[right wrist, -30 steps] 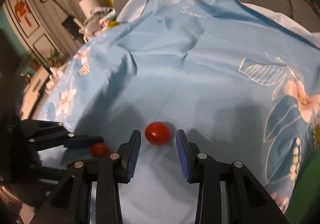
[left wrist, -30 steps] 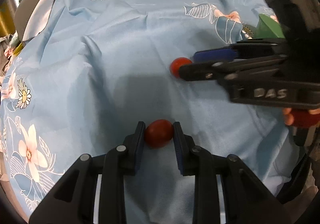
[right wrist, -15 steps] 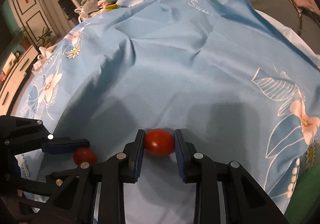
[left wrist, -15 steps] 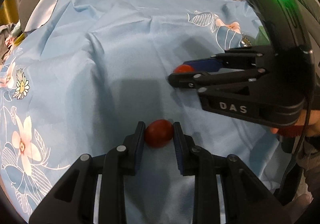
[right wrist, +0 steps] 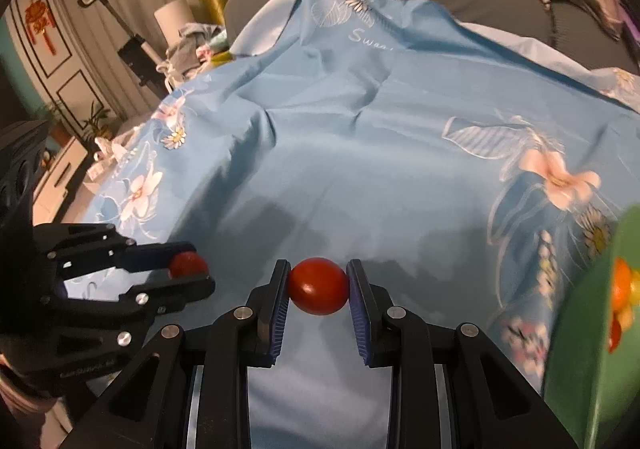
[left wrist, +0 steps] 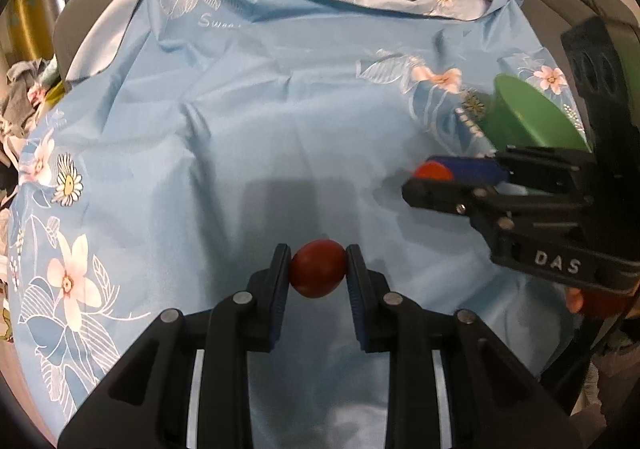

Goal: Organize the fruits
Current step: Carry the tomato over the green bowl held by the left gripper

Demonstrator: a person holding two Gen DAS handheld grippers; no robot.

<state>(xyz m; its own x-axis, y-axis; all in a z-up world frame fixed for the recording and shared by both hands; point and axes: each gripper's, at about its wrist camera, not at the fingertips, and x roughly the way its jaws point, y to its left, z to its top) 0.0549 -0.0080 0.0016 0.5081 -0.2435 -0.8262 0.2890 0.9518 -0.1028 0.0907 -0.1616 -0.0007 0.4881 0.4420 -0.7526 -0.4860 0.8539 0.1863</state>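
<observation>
- Two tomatoes are up off the blue cloth (left wrist: 280, 137), one in each tool: the left gripper (left wrist: 318, 269) pinches a darker tomato (left wrist: 318, 268) between its pads, and the right gripper (right wrist: 319, 286) pinches a brighter red tomato (right wrist: 319, 286) the same way.
- What matters next is the green bowl (left wrist: 532, 117). It sits far right on the cloth, just beyond the right gripper, so that hand is clearly the nearer one. The left has the longer reach and the right tool lies in its way.
- In the right camera the bowl's rim (right wrist: 592, 329) fills the right edge, with some orange and yellow fruit inside.
- Both tomatoes are nearly round, gripped across their width.
- Both tools are held low and roughly level. The left points away from the person; the right lies crosswise, its tips towards the person's left.
- I'd guess the right goes to the bowl first.
</observation>
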